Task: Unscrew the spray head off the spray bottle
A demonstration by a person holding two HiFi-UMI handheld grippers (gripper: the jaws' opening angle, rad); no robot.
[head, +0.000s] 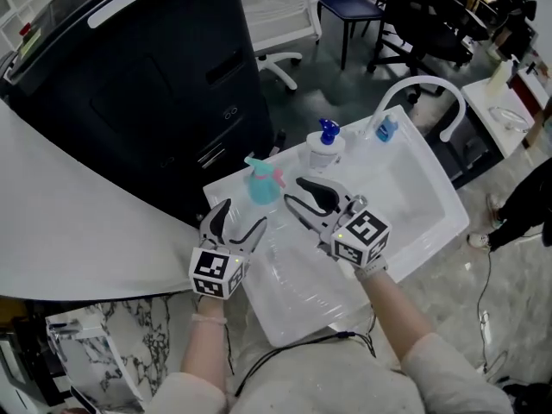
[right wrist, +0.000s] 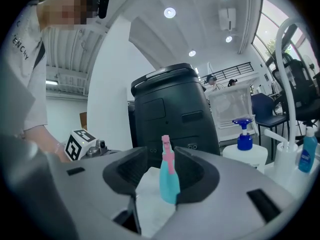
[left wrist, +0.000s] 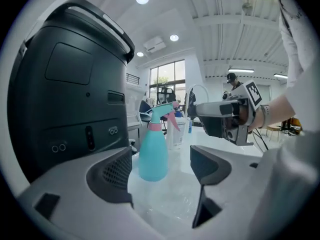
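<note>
While left tongs (head: 241,216) and right tongs (head: 293,190) gape, a pump bottle (head: 325,149) neighbours the spray bottle (head: 263,184).

White pump bottle (head: 325,149) on sink (head: 434,182) rim — dark machine (head: 129,84) behind.

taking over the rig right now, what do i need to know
Left gripper: open, empty, just short of the spray bottle.
Right gripper: open, empty, lined up on the bottle from the other side; no grip visible.
Bottle: upright on the white tray, spray head on.
Done: nothing yet.
Left: hold the body with one gripper, take the head with the other, unscrew it off.
</note>
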